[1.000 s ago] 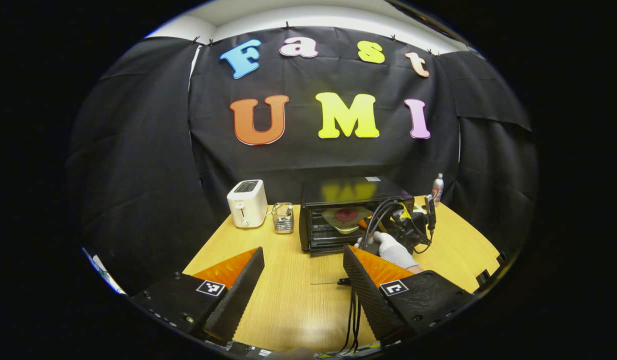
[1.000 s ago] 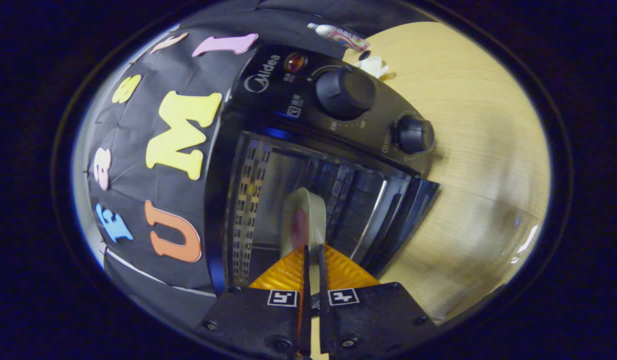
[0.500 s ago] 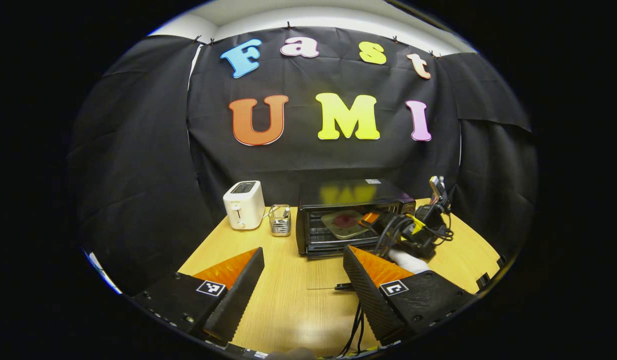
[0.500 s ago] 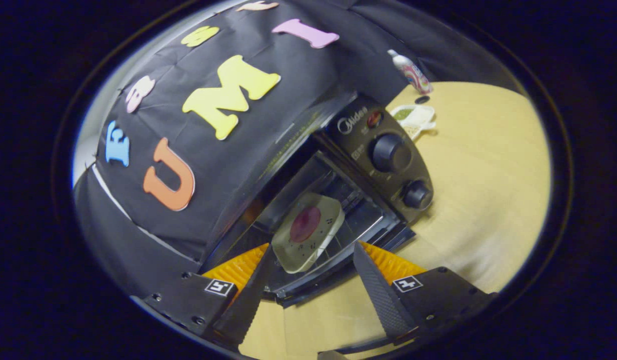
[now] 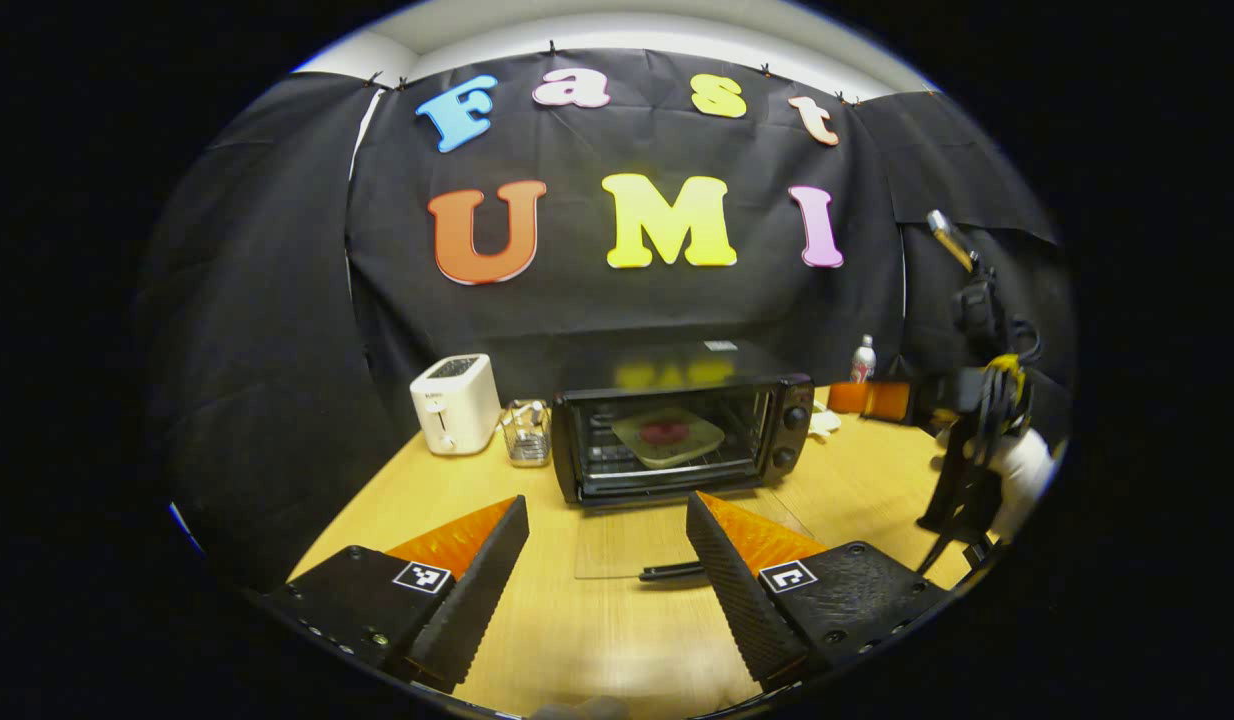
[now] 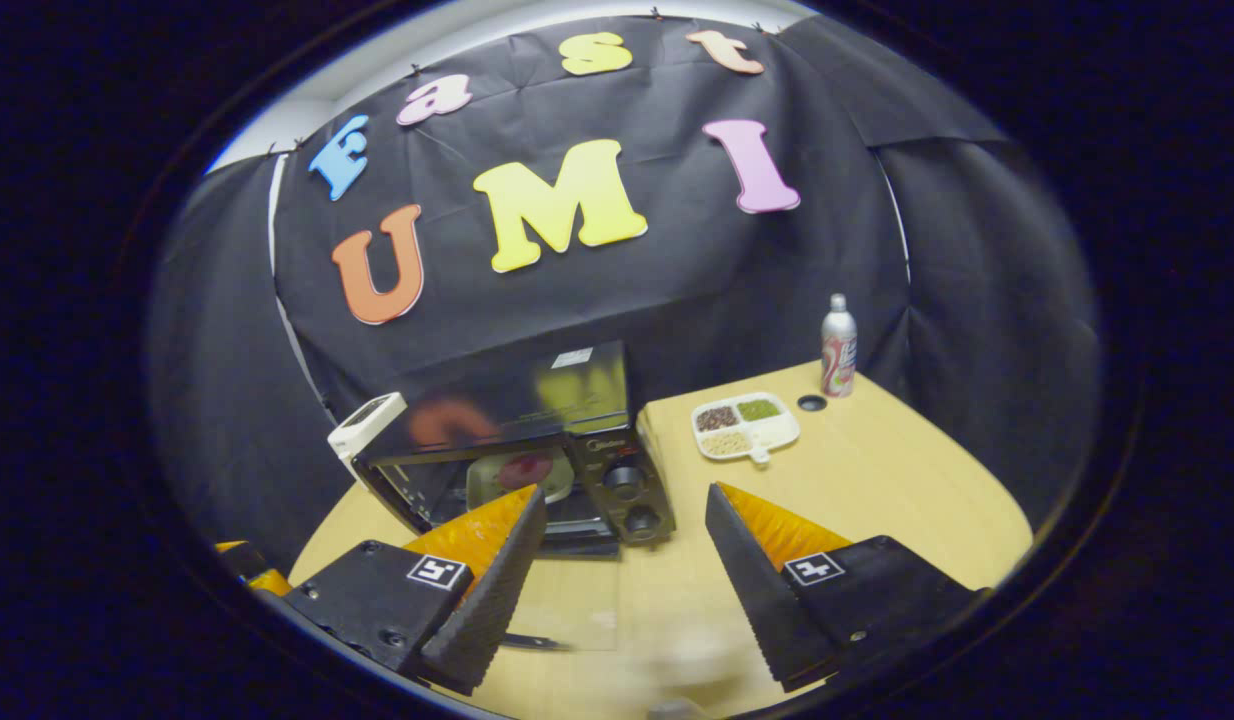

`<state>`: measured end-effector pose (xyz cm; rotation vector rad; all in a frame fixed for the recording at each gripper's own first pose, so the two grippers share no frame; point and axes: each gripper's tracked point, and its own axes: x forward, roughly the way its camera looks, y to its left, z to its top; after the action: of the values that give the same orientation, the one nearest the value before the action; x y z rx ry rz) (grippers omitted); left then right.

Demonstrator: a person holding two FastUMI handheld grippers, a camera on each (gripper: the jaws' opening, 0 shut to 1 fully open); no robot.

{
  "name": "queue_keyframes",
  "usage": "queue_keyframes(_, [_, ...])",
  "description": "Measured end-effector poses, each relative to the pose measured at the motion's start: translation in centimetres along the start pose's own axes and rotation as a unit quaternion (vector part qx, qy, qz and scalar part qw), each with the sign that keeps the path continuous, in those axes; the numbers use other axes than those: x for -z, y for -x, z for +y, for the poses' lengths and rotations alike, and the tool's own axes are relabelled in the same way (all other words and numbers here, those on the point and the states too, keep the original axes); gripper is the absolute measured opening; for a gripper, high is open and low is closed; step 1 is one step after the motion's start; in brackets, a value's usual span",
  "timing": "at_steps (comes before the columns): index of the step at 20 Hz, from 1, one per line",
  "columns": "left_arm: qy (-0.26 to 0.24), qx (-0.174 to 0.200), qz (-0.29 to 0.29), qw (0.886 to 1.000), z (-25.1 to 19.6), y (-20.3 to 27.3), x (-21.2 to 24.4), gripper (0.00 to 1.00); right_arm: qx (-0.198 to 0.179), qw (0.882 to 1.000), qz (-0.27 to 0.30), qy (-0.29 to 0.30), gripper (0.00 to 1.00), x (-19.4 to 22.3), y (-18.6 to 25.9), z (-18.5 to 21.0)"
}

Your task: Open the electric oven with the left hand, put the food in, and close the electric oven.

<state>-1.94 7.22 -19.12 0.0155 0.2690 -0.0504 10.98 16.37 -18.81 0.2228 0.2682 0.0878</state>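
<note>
The black electric oven (image 5: 677, 440) stands at the back of the wooden table (image 5: 597, 640), its glass door (image 5: 657, 535) folded down flat toward me. A pale plate with red food (image 5: 667, 435) rests on the rack inside. My left gripper (image 5: 607, 500) hovers open in front of the door, holding nothing. My right gripper (image 5: 882, 398) floats to the oven's right, carried by a gloved hand (image 5: 1017, 470). In the right gripper view, that gripper (image 6: 625, 492) is open and empty, back from the oven (image 6: 537, 430), and the plate (image 6: 517, 472) sits inside.
A white toaster (image 5: 455, 403) and a small wire basket (image 5: 527, 445) stand left of the oven. To its right lie a divided snack tray (image 6: 745, 424), a bottle (image 6: 838, 346) and a dark cap (image 6: 811, 402). Cables hang from the right gripper.
My right gripper opened off the plate, left it on the oven rack, and pulled back out and to the right. The left gripper stayed open and shifted only slightly.
</note>
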Motion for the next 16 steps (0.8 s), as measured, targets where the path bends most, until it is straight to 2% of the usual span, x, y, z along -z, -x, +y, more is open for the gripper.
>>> queue_keyframes(1, [0.004, 0.004, 0.007, 1.0, -0.9, -0.6, 1.3, 0.96, 0.004, 1.0, 0.0, 0.017, 0.95, -0.5, 0.9, -1.1])
queue_keyframes(2, [0.003, 0.009, 0.01, 1.0, -1.8, -1.2, 2.6, 0.96, 0.008, 0.999, -0.003, 0.032, 1.0, -0.9, 1.9, -2.2])
queue_keyframes(3, [0.004, 0.011, 0.029, 1.0, -2.6, -1.8, 4.4, 0.96, 0.011, 0.999, -0.01, 0.041, 0.95, -1.7, 2.7, -3.2])
queue_keyframes(9, [0.015, 0.035, 0.108, 0.993, -8.3, -5.4, 12.2, 0.96, 0.029, 0.996, -0.034, 0.082, 0.95, -3.9, 6.5, -7.0])
queue_keyframes(10, [0.014, 0.035, 0.118, 0.992, -8.8, -5.9, 12.9, 0.96, 0.027, 0.995, -0.036, 0.087, 1.0, -4.3, 7.0, -7.0])
queue_keyframes(11, [0.009, 0.038, 0.126, 0.991, -9.3, -6.6, 13.4, 0.98, 0.026, 0.995, -0.036, 0.092, 0.96, -4.3, 7.4, -7.2])
queue_keyframes(14, [-0.006, 0.029, 0.139, 0.99, -9.3, -8.7, 14.4, 0.98, 0.022, 0.995, -0.04, 0.089, 0.96, -5.2, 8.5, -7.5])
queue_keyframes(16, [0.002, 0.02, 0.158, 0.987, -9.0, -9.4, 15.4, 0.97, 0.031, 0.993, -0.049, 0.107, 0.96, -6.1, 8.7, -8.2])
